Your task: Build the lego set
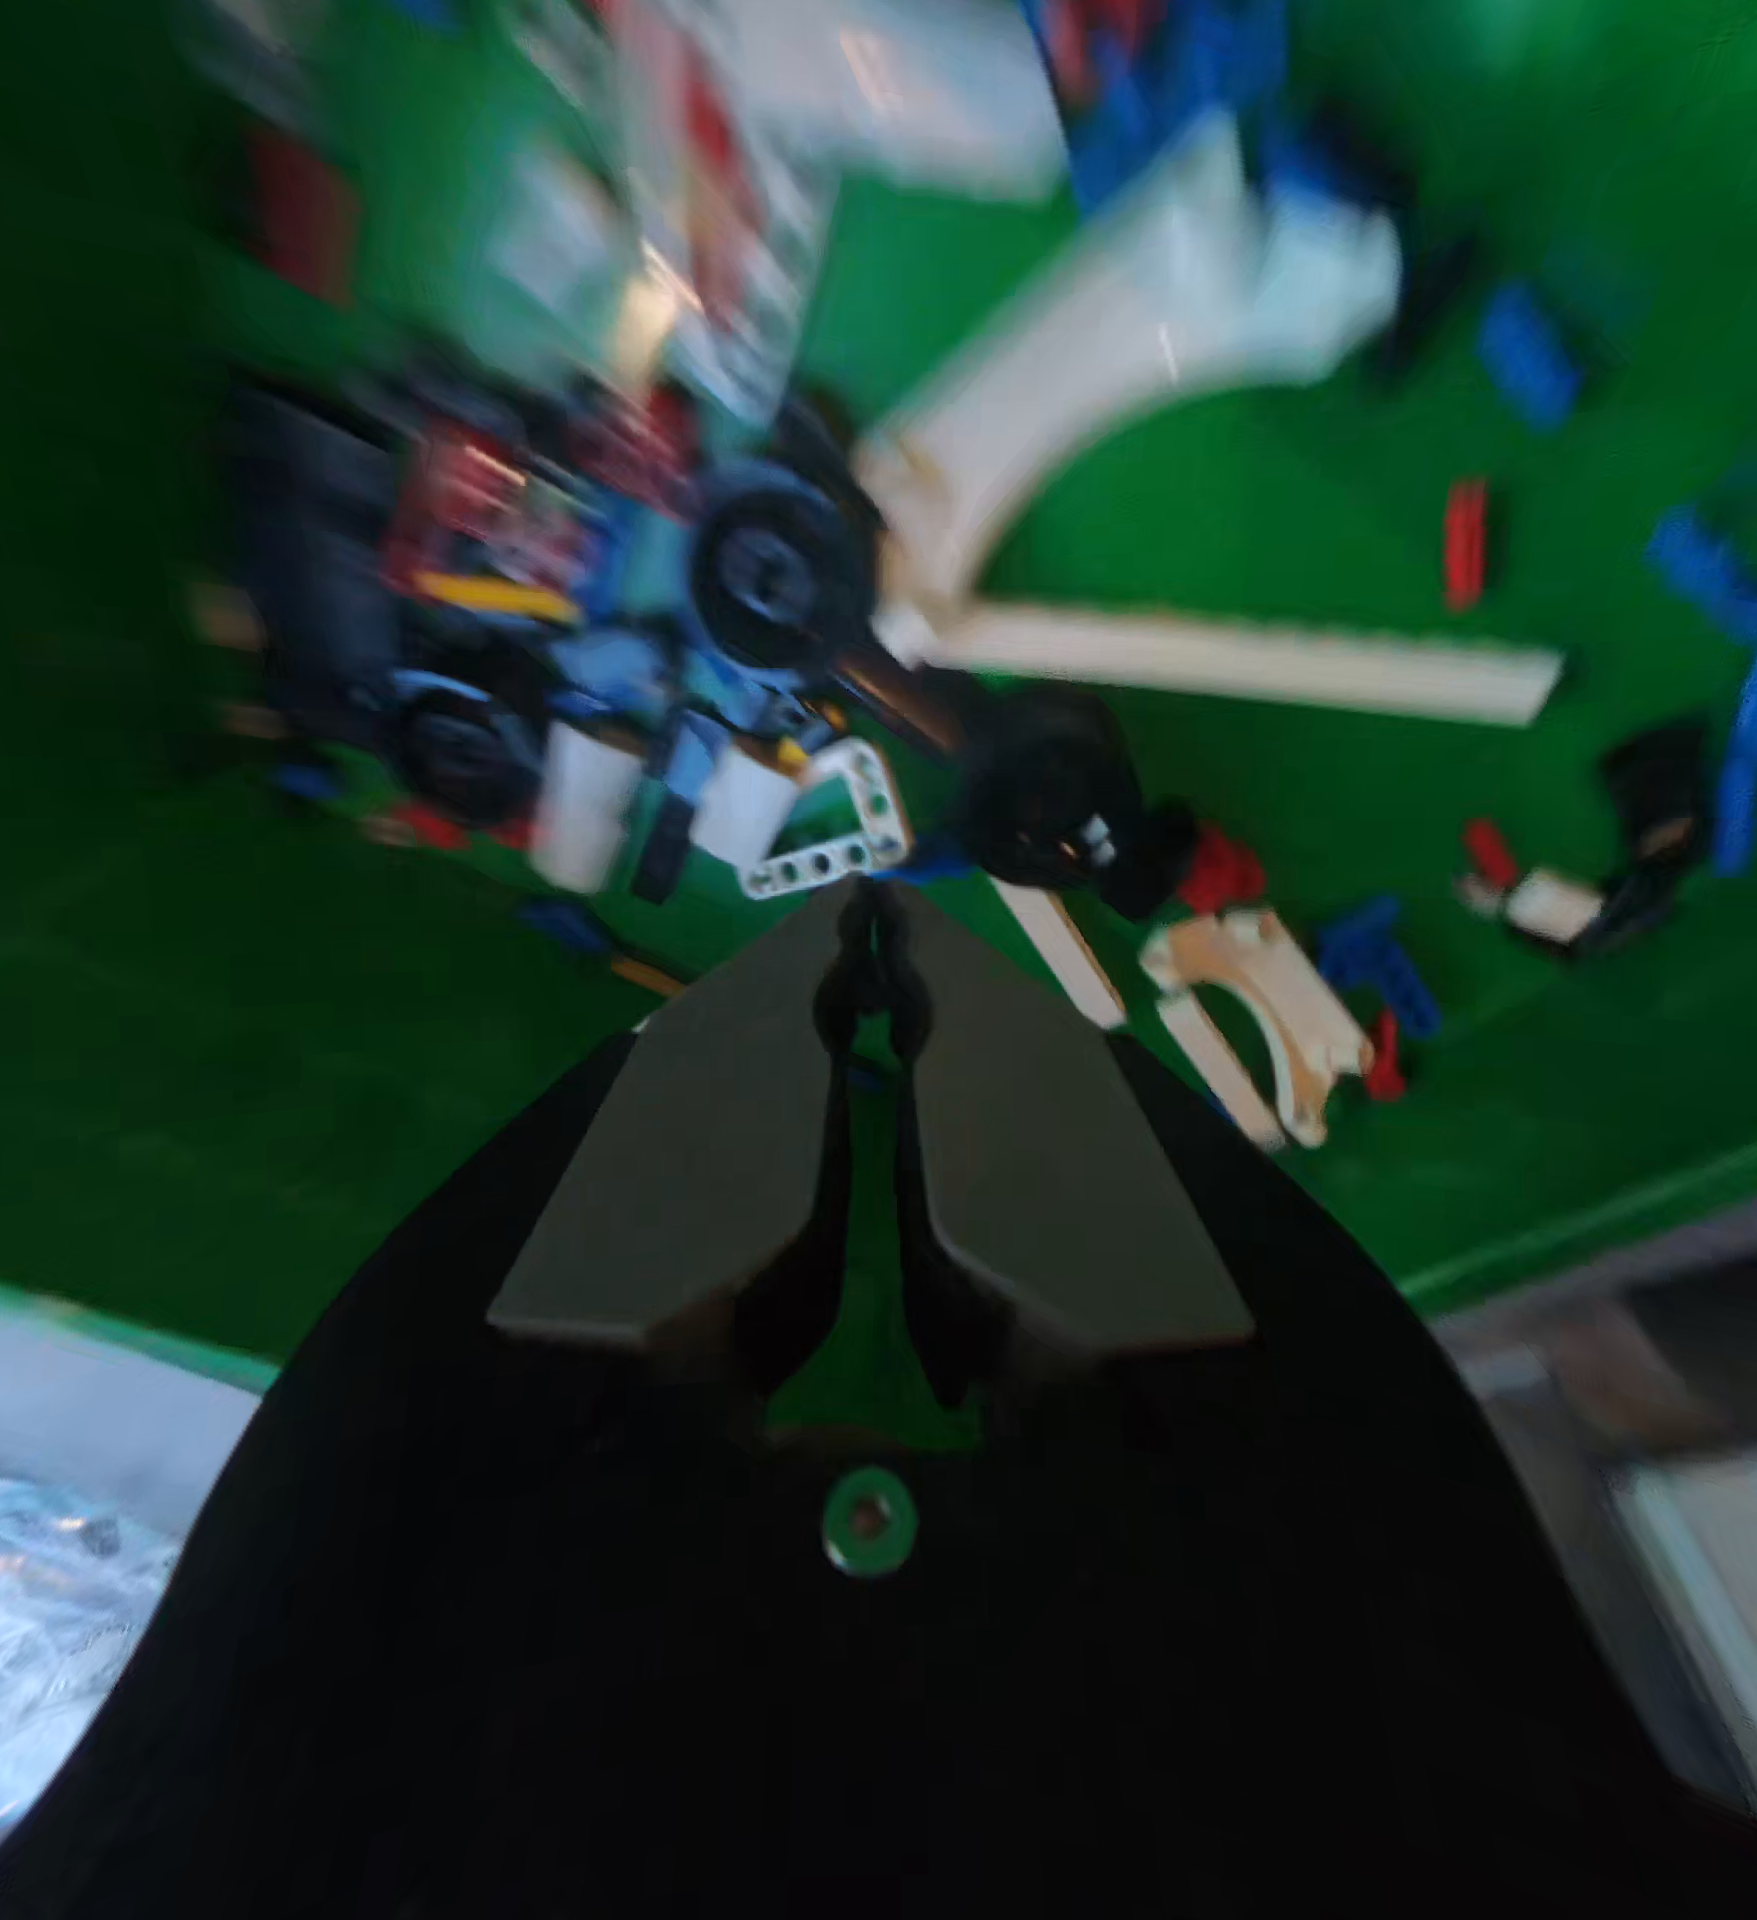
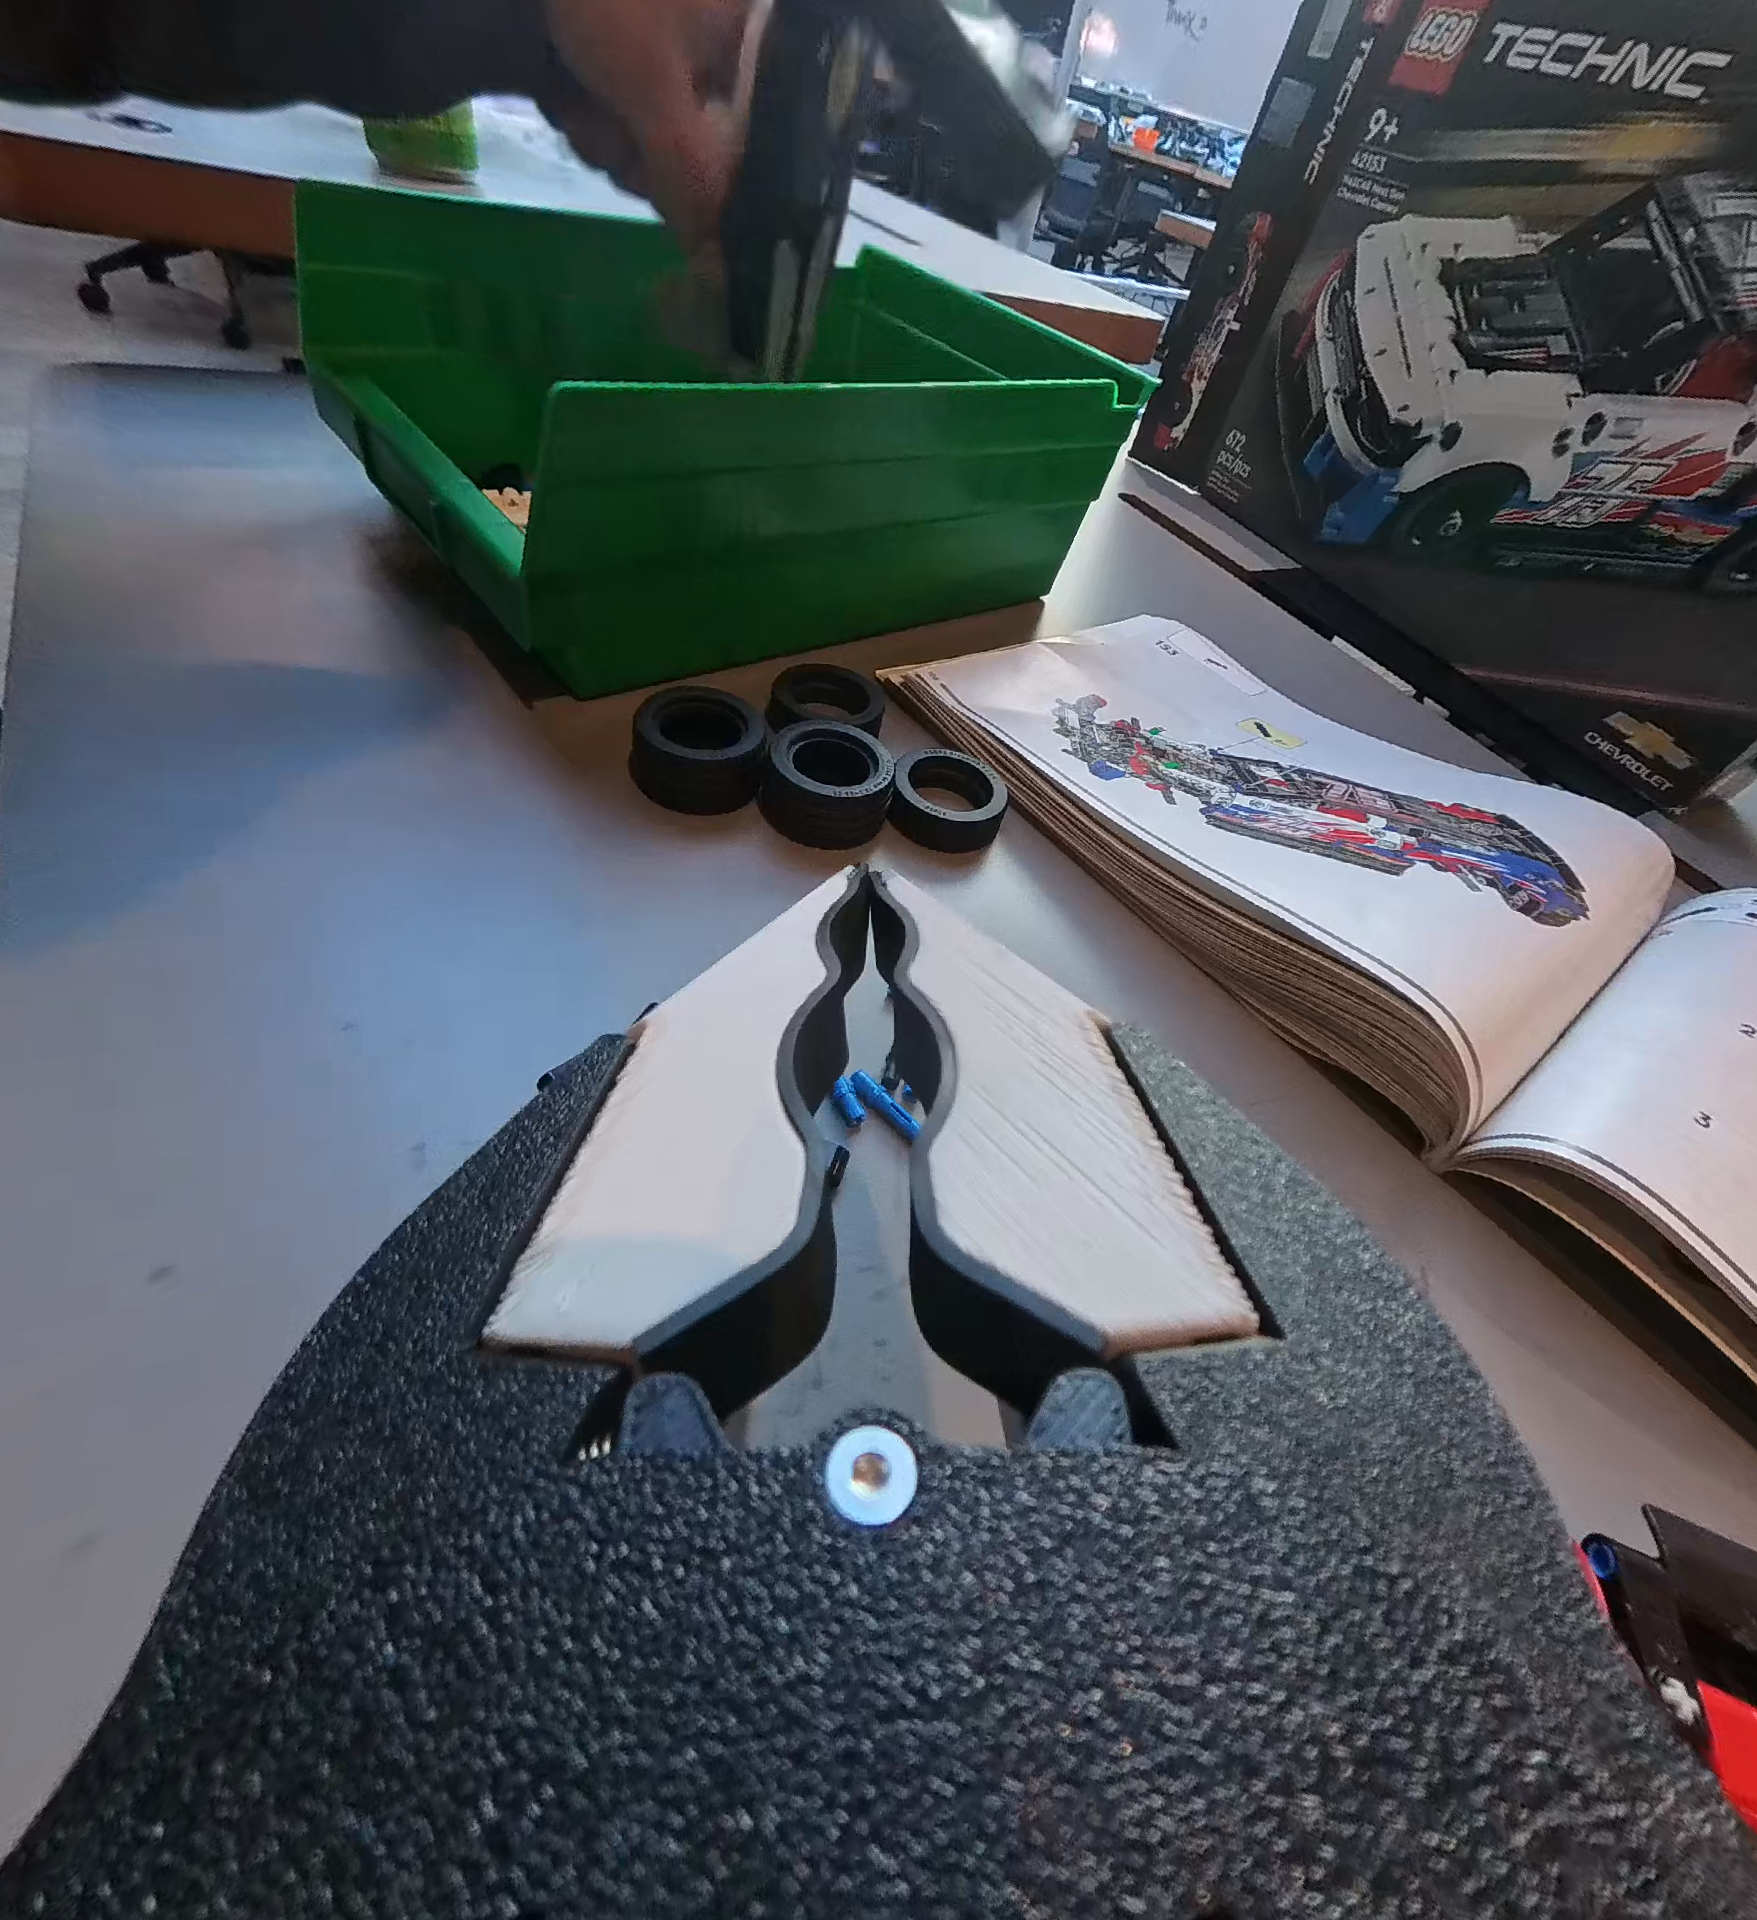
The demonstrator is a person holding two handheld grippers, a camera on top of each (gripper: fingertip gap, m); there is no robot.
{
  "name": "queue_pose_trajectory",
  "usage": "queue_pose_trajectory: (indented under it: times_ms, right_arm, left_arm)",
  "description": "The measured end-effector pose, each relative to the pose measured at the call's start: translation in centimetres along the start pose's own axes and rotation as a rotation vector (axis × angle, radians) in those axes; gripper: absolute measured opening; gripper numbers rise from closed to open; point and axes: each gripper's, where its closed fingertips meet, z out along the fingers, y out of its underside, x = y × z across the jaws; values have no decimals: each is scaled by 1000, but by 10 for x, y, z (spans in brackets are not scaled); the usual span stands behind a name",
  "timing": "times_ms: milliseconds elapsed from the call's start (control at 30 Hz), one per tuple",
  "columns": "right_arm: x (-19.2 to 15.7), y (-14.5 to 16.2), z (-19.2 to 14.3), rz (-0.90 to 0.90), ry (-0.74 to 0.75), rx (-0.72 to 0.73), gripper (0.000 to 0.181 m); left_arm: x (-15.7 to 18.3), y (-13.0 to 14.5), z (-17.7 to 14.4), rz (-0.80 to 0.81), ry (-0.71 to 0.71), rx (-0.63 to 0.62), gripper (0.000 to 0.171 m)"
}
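The left wrist view is blurred by motion. My left gripper (image 1: 869, 909) is shut with nothing visible between its tips, and hangs over the floor of a green bin (image 1: 1217, 499). A partly built car chassis (image 1: 583, 613) with black wheels lies ahead to the left. A white angled beam with holes (image 1: 838, 831) lies just past the tips. My right gripper (image 2: 869, 883) is shut and empty, low over the grey table (image 2: 230, 883). Small blue pins (image 2: 874, 1101) lie on the table and show through the gap between its fingers. Several black tyres (image 2: 817, 764) stand ahead of it.
White curved panels (image 1: 1061, 384), blue, red and black loose pieces (image 1: 1373, 956) litter the bin. In the right wrist view a hand holds the other gripper (image 2: 791, 208) in the green bin (image 2: 749, 499). An open instruction book (image 2: 1321, 862) and the set's box (image 2: 1528, 364) stand right.
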Motion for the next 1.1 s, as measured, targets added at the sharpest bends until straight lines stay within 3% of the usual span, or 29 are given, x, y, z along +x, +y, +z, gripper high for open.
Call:
queue_pose_trajectory:
  times_ms: [100, 167, 233, 300, 367, 433, 500, 567, 600, 700, 867, 967, 1100]
  right_arm:
    - [-1, 0, 0, -16, 10, -3, 0]
    - [-1, 1, 1, -27, 18, -10, 0]
    - [-2, 4, 3, -38, 22, -28, 0]
    - [-2, 6, 5, -53, 27, -48, 0]
    - [-3, 8, 7, -69, 32, -62, 0]
    - [-3, 10, 8, -76, 38, -74, 0]
    - [-2, 11, 9, -73, 43, -85, 0]
    - [-1, 12, 9, -72, 51, -90, 0]
    - [-1, 13, 10, -74, 55, -94, 0]
    - [0, 15, 12, -92, 68, -114, 0]
    - [2, 15, 11, -94, 84, -108, 0]
    - [3, 13, 10, -79, 83, -98, 0]
    - [2, 12, 9, -83, 75, -90, 0]
  left_arm:
    - [-4, -25, -38, -8, 60, 188, 4]
    - [9, -48, -50, 44, 145, 303, 25]
    - [0, -70, -40, 57, 79, 351, 37]
    - [-12, -81, -17, 87, -33, 310, 53]
    - [-26, -94, -1, 111, -178, 334, 40]
    - [-24, -103, 4, 125, -182, 393, 14]
    - [-12, -89, 6, 187, -146, 361, 5]
    - [-8, -53, 9, 297, -95, 174, 4]
    - [-11, -43, 8, 272, -70, 118, 4]
    - [-31, -57, -7, 144, -25, 202, 5]
    - [-93, -57, -46, -26, -206, 323, 4]
    - [-111, -50, -70, -118, -267, 409, 1]
    - [-111, -36, -66, -172, -269, 359, 0]
